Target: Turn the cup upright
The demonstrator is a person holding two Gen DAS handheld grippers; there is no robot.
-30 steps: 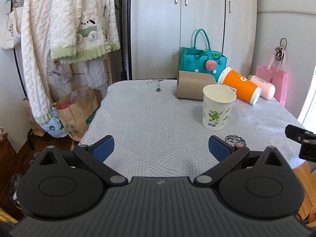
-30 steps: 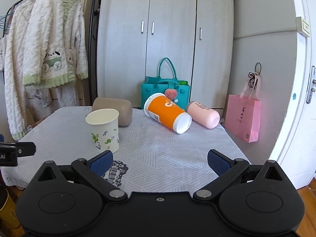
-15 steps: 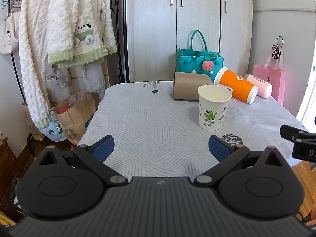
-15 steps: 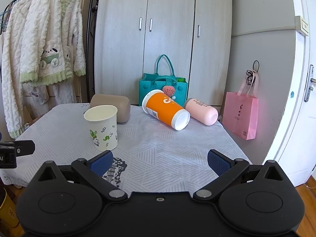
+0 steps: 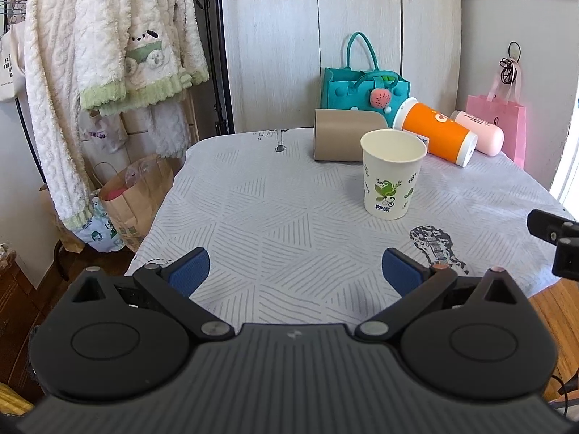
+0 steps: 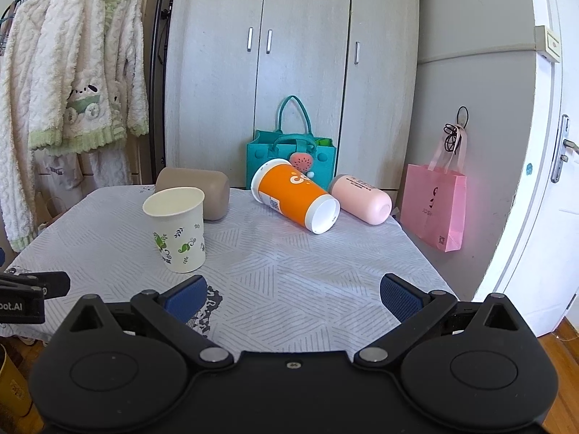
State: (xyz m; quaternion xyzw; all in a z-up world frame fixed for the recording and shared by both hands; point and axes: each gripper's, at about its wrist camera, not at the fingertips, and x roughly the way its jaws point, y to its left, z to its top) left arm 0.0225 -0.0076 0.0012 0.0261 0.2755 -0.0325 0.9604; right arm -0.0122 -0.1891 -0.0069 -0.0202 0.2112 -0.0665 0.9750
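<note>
A white paper cup with green leaf print (image 5: 392, 173) stands upright on the table (image 5: 275, 209); it also shows in the right wrist view (image 6: 177, 229). Behind it lie on their sides a brown cup (image 5: 343, 139), an orange cup (image 5: 436, 135) and a pink cup (image 5: 479, 135). They also show in the right wrist view: the brown cup (image 6: 213, 191), the orange cup (image 6: 295, 195), the pink cup (image 6: 362, 199). My left gripper (image 5: 295, 273) is open and empty at the table's near edge. My right gripper (image 6: 293, 294) is open and empty, also at the near edge.
A teal bag (image 5: 363, 86) stands behind the cups. A pink bag (image 6: 436, 209) hangs on the right wall. White robes (image 5: 108, 54) hang on a rack at the left, with a brown paper bag (image 5: 134, 195) on the floor. A white door (image 6: 542, 181) is at the right.
Both grippers have drawn back from the table a little and shifted slightly; the cups look smaller and farther. No cup has moved.
</note>
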